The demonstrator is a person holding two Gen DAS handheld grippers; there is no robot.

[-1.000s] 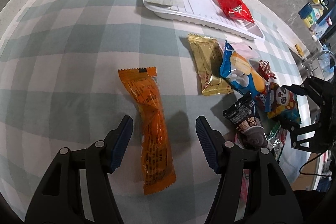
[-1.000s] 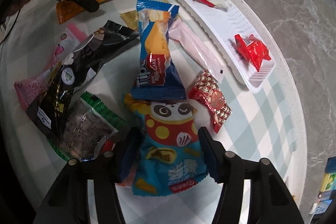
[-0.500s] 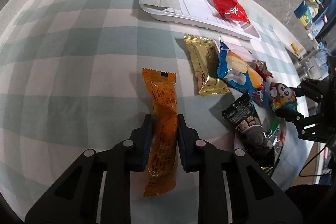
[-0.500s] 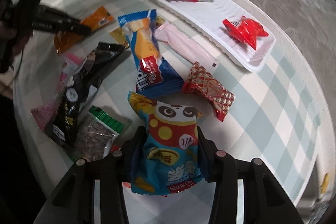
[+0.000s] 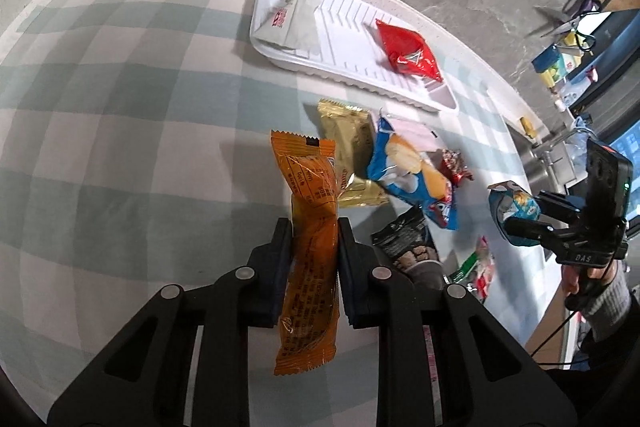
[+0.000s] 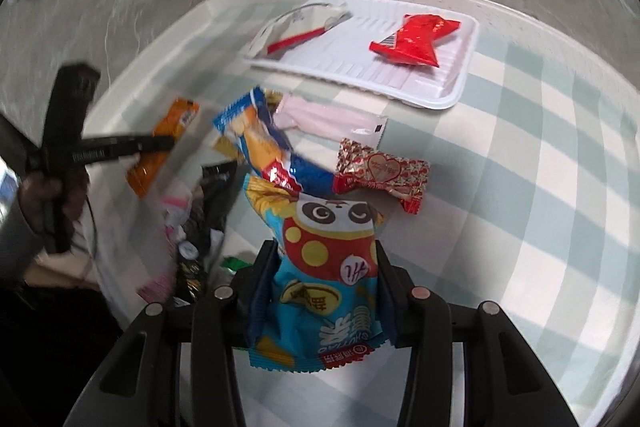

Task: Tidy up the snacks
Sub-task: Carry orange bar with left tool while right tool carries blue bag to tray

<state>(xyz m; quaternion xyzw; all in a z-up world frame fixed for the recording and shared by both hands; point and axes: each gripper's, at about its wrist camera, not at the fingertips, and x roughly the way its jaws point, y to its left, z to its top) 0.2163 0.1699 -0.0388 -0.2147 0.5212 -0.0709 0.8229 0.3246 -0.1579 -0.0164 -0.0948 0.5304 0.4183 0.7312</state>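
— Grey marble floor lay all around, and a round table under a green-and-white checked cloth (image 5: 120,99) held everything. What was up at the far edge?

— A white ribbed tray (image 5: 352,27) with two packets in it: a pale one with red print (image 5: 294,21) at one end and a red foil packet (image 5: 410,51) towards the other.

— And the left gripper (image 5: 312,239)?

— Its two fingers were clamped on a long orange snack bar (image 5: 310,227), about halfway down the wrapper; the top end stood out past the fingertips, over the cloth.

— The right gripper (image 6: 320,259)?

— Squeezing a blue panda snack bag (image 6: 328,251) from both sides, the wrapper pinched in between the pads. That view was blurred.

— What was loose on the cloth?

— A gold packet (image 5: 352,163), a blue cake packet (image 5: 412,175) overlapping a pale pink one (image 6: 332,119), a red-and-white heart-print sweet (image 6: 380,171), and a black bag (image 5: 408,239) near the table's edge, with a green-edged packet (image 5: 476,263) just beside it.
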